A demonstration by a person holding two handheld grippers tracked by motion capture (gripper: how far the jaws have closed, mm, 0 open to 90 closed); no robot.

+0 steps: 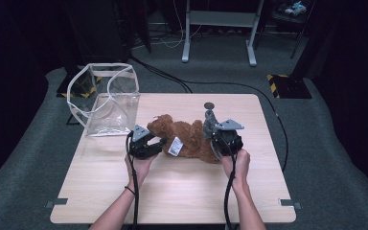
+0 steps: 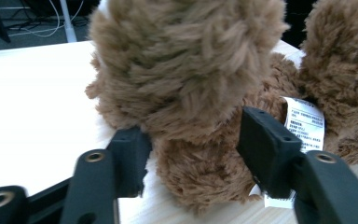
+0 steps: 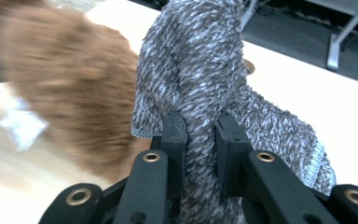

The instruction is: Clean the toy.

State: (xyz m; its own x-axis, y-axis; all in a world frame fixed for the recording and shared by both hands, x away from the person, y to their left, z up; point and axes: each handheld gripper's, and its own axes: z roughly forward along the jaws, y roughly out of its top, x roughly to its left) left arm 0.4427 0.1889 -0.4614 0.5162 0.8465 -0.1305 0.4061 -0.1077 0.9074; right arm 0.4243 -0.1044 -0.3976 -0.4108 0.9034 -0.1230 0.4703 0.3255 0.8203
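A: On the table (image 1: 182, 191), mid-top, the brown teddy bear (image 1: 187, 136) lies flat. Left gripper (image 1: 159, 144)?

B: At the bear's left end; jaws apart, a plush limb between them, both pads against the fur (image 2: 191, 154). White tag (image 2: 303, 122) just beside.

A: Right gripper (image 3: 200, 140)?

B: At the bear's right end, clamped on the grey knit cloth (image 3: 200, 70). Clear bag (image 1: 108, 98) left of the bear, apart.

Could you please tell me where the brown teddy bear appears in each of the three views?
High view: teddy bear lies mid-table between both grippers.
Left gripper view: upper centre, a limb between the jaws.
Right gripper view: blurred at left, beside the grey knit cloth.
Shared landmark: its white label, bottom right in the left gripper view.
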